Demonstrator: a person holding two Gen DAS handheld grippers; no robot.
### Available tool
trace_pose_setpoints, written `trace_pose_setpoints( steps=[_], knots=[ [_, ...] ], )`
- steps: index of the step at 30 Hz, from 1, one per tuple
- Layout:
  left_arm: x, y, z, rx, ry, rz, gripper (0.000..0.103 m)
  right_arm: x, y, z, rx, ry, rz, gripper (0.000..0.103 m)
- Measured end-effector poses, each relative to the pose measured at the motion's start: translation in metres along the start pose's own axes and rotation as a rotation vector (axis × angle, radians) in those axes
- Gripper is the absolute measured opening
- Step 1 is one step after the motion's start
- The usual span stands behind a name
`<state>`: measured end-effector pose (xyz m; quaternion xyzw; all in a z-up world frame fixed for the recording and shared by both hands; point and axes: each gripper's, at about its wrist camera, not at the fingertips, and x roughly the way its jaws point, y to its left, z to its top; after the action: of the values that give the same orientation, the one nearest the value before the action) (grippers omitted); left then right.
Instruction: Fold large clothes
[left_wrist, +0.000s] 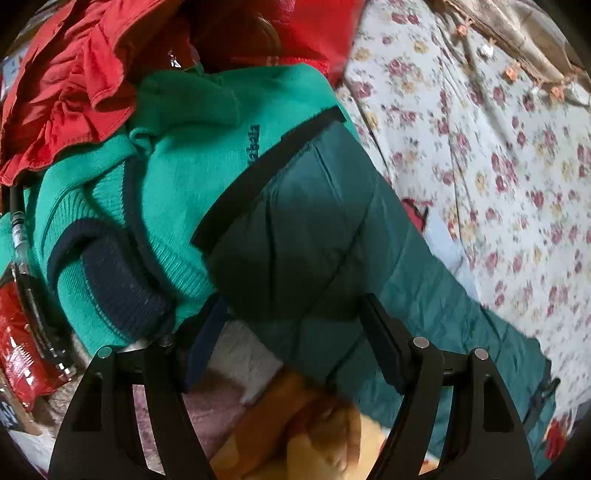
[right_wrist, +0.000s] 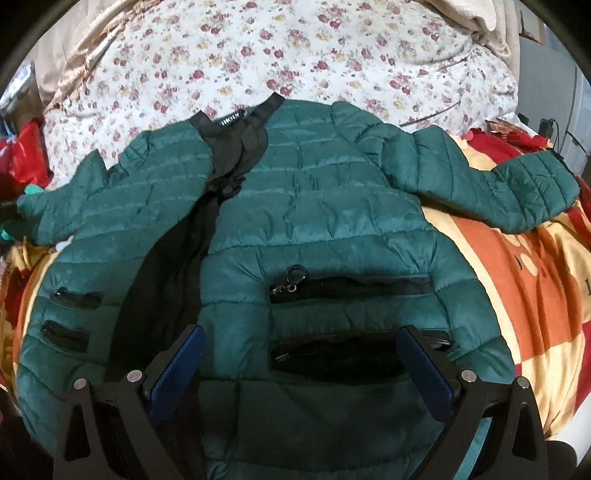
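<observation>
A dark green quilted jacket (right_wrist: 317, 206) lies spread front-up on the bed, collar far, both sleeves out to the sides, its black zipper band open down the middle. My right gripper (right_wrist: 301, 354) is open just above the jacket's lower front, its blue pads either side of a black pocket zipper (right_wrist: 351, 288). In the left wrist view one jacket sleeve (left_wrist: 306, 229) with a black cuff runs between my open left gripper's (left_wrist: 291, 325) fingers, which do not close on it.
A bright green knit sweater (left_wrist: 177, 155) with navy cuffs lies beside the sleeve, red clothes (left_wrist: 74, 81) behind it. A floral sheet (right_wrist: 280, 55) covers the far bed. An orange and yellow blanket (right_wrist: 517, 266) lies under the jacket's right side.
</observation>
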<state>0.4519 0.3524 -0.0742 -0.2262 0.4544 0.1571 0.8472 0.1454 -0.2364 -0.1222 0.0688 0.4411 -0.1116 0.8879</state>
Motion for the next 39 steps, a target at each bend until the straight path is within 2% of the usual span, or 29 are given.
trace_pose_setpoints(
  steps=[1, 2, 4, 7, 13, 18, 22, 25, 27, 30, 34, 36, 39],
  knots=[
    [-0.001, -0.002, 0.000, -0.003, -0.011, 0.019, 0.051, 0.001, 0.001, 0.000, -0.005, 0.001, -0.006, 0.102],
    [0.000, -0.004, 0.001, 0.002, -0.010, 0.036, 0.035, 0.001, 0.001, -0.001, -0.008, -0.001, -0.007, 0.102],
    [-0.002, -0.005, 0.002, 0.013, 0.014, 0.040, 0.014, -0.001, 0.002, 0.000, -0.011, -0.004, 0.000, 0.099],
    [-0.021, -0.009, -0.002, 0.031, 0.003, 0.027, 0.008, -0.008, 0.001, 0.000, -0.012, -0.016, 0.021, 0.097],
    [-0.090, -0.044, -0.020, 0.113, -0.076, -0.037, 0.008, -0.028, -0.001, -0.002, -0.007, -0.067, 0.045, 0.096],
    [-0.159, -0.103, -0.056, 0.234, -0.109, -0.213, 0.007, -0.046, -0.007, -0.005, 0.012, -0.105, 0.067, 0.096],
    [-0.197, -0.171, -0.115, 0.381, -0.078, -0.377, 0.007, -0.054, -0.018, -0.006, 0.053, -0.113, 0.082, 0.096],
    [-0.200, -0.221, -0.168, 0.482, 0.005, -0.477, 0.007, -0.058, -0.029, -0.009, 0.076, -0.115, 0.078, 0.096],
    [-0.197, -0.250, -0.207, 0.547, 0.047, -0.511, 0.007, -0.059, -0.037, -0.011, 0.092, -0.115, 0.061, 0.096],
    [-0.182, -0.289, -0.267, 0.645, 0.112, -0.519, 0.007, -0.057, -0.057, -0.016, 0.143, -0.101, 0.048, 0.096],
    [-0.143, -0.328, -0.340, 0.789, 0.192, -0.421, 0.008, -0.050, -0.080, -0.020, 0.204, -0.070, 0.033, 0.096],
    [-0.131, -0.334, -0.364, 0.844, 0.233, -0.401, 0.009, -0.047, -0.088, -0.021, 0.215, -0.053, 0.009, 0.096],
    [-0.132, -0.329, -0.384, 0.879, 0.228, -0.412, 0.017, -0.044, -0.093, -0.023, 0.217, -0.040, -0.027, 0.096]
  ],
)
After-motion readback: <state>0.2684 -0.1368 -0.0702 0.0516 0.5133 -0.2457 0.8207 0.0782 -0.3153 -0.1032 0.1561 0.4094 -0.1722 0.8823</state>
